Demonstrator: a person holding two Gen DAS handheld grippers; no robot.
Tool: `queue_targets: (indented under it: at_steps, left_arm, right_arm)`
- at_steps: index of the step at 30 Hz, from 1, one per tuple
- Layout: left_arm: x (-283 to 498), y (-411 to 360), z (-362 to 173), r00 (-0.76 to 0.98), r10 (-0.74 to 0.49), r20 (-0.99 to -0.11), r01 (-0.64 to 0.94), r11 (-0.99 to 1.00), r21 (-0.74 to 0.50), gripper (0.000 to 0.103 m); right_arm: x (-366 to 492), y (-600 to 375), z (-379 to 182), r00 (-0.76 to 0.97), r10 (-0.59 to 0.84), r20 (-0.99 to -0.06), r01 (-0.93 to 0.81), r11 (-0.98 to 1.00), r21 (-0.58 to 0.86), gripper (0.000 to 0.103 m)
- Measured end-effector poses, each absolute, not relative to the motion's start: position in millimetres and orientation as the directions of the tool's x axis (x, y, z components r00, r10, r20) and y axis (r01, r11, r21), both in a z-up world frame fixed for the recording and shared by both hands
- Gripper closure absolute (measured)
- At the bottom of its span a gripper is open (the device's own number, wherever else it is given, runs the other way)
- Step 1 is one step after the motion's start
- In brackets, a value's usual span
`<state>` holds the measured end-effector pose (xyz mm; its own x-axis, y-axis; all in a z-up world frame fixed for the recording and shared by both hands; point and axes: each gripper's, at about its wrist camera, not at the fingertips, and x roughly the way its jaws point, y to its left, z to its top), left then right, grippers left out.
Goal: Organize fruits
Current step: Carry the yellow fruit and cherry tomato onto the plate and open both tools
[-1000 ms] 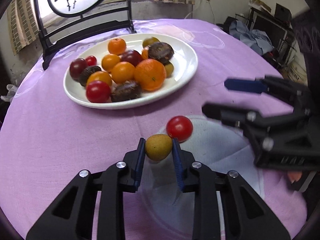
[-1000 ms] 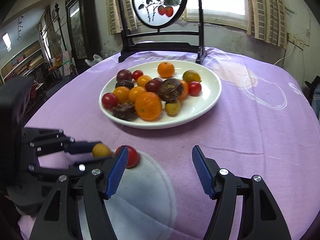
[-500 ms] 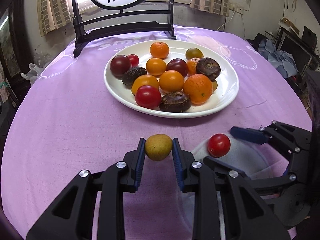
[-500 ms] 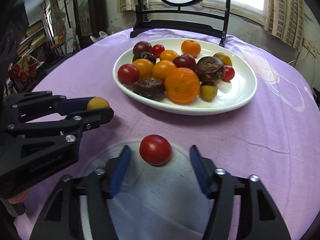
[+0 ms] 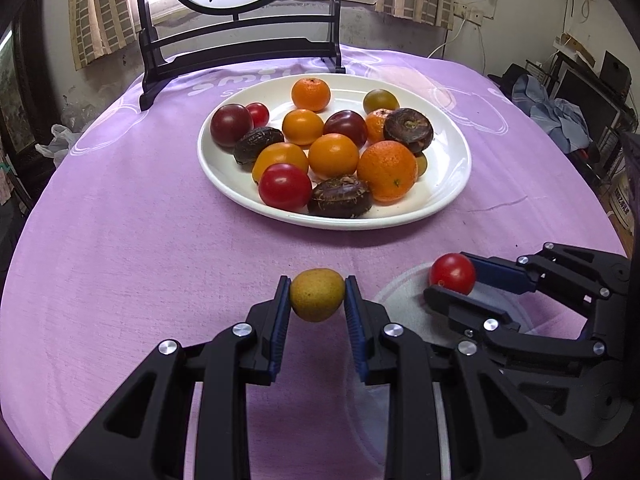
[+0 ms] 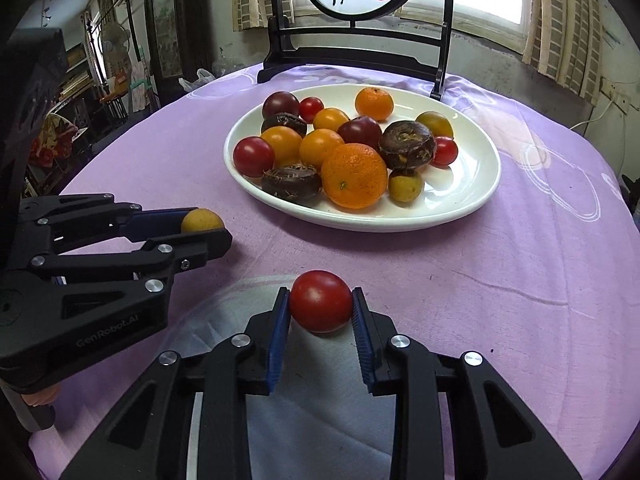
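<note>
My left gripper (image 5: pixel 317 285) is shut on a small yellow-green fruit (image 5: pixel 316 300), held just above the purple tablecloth; the right wrist view shows the same fruit (image 6: pixel 201 220) at the left. My right gripper (image 6: pixel 320 295) is closing, and its blue pads press both sides of a red tomato (image 6: pixel 320 308) over a pale round patch (image 6: pixel 304 420) on the cloth. In the left wrist view that tomato (image 5: pixel 452 273) is at the right. Beyond both stands a white plate (image 5: pixel 448 200) with several oranges, tomatoes and dark fruits.
A black stand (image 5: pixel 240 40) with a round painted panel stands at the table's far edge behind the plate (image 6: pixel 472 200). Bare purple cloth (image 6: pixel 540 300) lies between plate and grippers. Shelves and room clutter lie beyond the table on both sides.
My right gripper's jaws came in from wide apart onto the red tomato. The left gripper kept its hold on the yellow-green fruit and rolled a little, so the plate now sits centred in its view.
</note>
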<state>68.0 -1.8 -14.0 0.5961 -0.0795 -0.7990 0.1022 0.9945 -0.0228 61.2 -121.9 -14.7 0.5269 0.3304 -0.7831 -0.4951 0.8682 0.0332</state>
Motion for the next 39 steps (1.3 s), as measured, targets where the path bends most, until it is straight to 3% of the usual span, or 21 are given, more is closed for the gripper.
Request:
queue_targets:
  at_steps: [12, 19, 26, 29, 33, 39]
  left_arm:
    - [83, 1, 14, 0.61, -0.112, -0.785, 0.093, 0.993, -0.069, 0.077]
    - [132, 4, 38, 0.656, -0.04, -0.754, 0.03, 0.999, -0.026, 0.077]
    - [173, 14, 25, 0.638, 0.042, -0.769, -0.052, 0.999, 0.012, 0.077]
    - [185, 21, 17, 0.611, 0.055, -0.79, -0.092, 0.996, -0.003, 0.076]
    - [189, 27, 11, 0.598, 0.059, -0.8, -0.138, 0.99, -0.03, 0.045]
    - [177, 26, 13, 0.606, 0.058, -0.793, -0.135, 0.99, -0.031, 0.044]
  right_arm:
    - [66, -148, 20, 0.622, 0.349, -0.701, -0.449, 0.893, 0.046, 0.072]
    - [102, -140, 46, 0.677, 0.348, -0.649, -0.459, 0.888, -0.003, 0.072]
    - [139, -115, 45, 0.685, 0.353, -0.637, -0.473, 0.881, -0.02, 0.072]
    - [151, -110, 38, 0.69, 0.347, -0.635, -0.462, 0.887, -0.017, 0.066]
    - [154, -115, 33, 0.694, 0.334, -0.637, -0.44, 0.898, -0.008, 0.061]
    - [142, -133, 34, 0.69, 0.333, -0.642, -0.425, 0.905, 0.013, 0.06]
